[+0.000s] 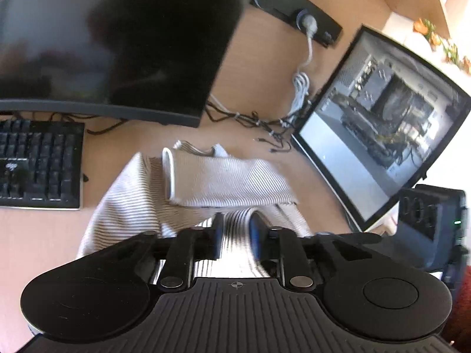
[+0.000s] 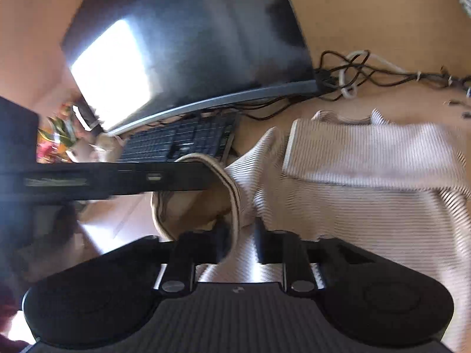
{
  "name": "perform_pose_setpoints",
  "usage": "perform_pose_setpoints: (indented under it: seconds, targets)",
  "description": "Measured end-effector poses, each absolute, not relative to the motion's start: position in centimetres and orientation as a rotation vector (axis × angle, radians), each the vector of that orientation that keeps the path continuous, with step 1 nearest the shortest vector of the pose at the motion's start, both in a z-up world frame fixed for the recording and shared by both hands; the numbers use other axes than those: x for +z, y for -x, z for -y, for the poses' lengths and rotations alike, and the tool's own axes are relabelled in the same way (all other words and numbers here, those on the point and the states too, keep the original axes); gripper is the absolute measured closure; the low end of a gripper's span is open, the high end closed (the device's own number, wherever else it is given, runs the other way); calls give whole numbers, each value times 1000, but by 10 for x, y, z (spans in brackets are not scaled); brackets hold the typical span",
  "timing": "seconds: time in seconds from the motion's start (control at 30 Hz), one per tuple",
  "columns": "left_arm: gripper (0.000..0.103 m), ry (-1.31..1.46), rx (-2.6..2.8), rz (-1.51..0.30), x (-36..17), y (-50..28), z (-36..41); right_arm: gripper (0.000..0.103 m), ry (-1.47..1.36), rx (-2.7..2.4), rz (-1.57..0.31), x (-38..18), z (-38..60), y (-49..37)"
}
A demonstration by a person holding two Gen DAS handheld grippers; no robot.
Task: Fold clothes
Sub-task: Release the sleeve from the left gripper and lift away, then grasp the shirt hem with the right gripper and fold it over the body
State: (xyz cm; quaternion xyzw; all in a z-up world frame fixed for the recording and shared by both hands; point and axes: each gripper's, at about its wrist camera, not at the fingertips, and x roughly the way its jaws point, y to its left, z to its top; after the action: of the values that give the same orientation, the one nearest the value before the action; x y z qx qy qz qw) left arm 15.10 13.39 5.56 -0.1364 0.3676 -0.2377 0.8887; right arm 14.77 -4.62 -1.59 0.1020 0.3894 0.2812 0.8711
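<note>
Striped shirt [image 1: 223, 182] — spread on wooden desk [image 1: 265, 67], one sleeve folded across, between keyboard [image 1: 38, 161] and computer case [image 1: 382, 123]. Left gripper [image 1: 235, 235] — jaws clamped on a shirt fold. Right gripper [image 2: 243, 241] — jaws clamped on the shirt by its neckline.

We see 1 white garment with thin dark stripes [image 1: 223, 176], crumpled on the desk ahead of our claws, 1 sleeve folded across its body, striped fabric bunched between both claws' fingers.
</note>
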Motion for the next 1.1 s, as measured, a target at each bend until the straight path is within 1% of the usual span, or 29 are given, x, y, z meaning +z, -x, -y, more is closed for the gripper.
perform_pose_setpoints:
  seconds: [0.03,0.07,0.1,0.13,0.17,0.3,0.37,0.4,0.43,0.5,0.53,0.57,0.6,0.63,0.67,0.73,0.77,0.8,0.83,0.87,0.9,0.97,1.0,1.1]
  targets:
    - [60,291,-488,-754,56,-151,-142,95,-191,562,-804,-15,48,-153]
    - [53,287,-468,-743,57,-151,-151,97,-170,536,-793,-14,50,-158]
    - [38,282,-447,-731,57,-151,-160,98,-148,509,-783,-12,52,-163]
    - [26,272,-419,-724,57,-151,-168,99,-131,478,-774,-11,54,-169]
    - [22,257,-398,-724,54,-153,-173,103,-120,439,-766,-7,59,-175]
    - [9,184,-417,-754,36,-165,-166,103,-81,341,-670,33,76,-194]
    - [8,104,-422,-764,23,-173,-150,103,-67,322,-604,61,86,-202]
    - [8,57,-416,-768,17,-177,-141,103,-70,332,-606,69,90,-207]
    - [8,25,-404,-777,12,-180,-134,102,-75,355,-632,74,94,-212]
    - [8,44,-413,-781,9,-187,-129,99,-94,407,-701,75,101,-219]
    - [8,77,-380,-784,9,-189,-132,95,-117,441,-757,64,102,-218]
    - [7,112,-342,-787,10,-191,-135,80,-162,470,-826,48,103,-214]
    - [4,146,-305,-789,12,-193,-139,64,-225,496,-904,28,102,-208]
    - [2,181,-267,-791,13,-195,-142,61,-289,521,-982,8,102,-202]
    - [2,193,-250,-800,14,-197,-145,61,-371,548,-1048,-11,102,-196]
    - [2,178,-219,-810,16,-200,-147,59,-548,580,-1118,-41,97,-186]
    - [2,150,-204,-809,17,-202,-147,51,-600,576,-1138,-52,92,-185]
    - [1,136,-192,-808,19,-201,-147,49,-612,566,-1154,-60,87,-186]
    - [1,124,-180,-807,20,-201,-148,49,-592,556,-1164,-66,80,-187]
    - [0,112,-168,-806,21,-200,-148,54,-553,552,-1165,-70,73,-188]
    - [0,114,-165,-802,22,-200,-150,76,-505,558,-1152,-69,66,-190]
    - [0,129,-146,-785,26,-198,-155,96,-413,589,-1087,-55,57,-195]
    - [0,136,-137,-777,28,-197,-158,99,-367,605,-1049,-47,53,-198]
    - [0,190,-92,-735,34,-196,-173,99,-265,626,-881,2,55,-214]
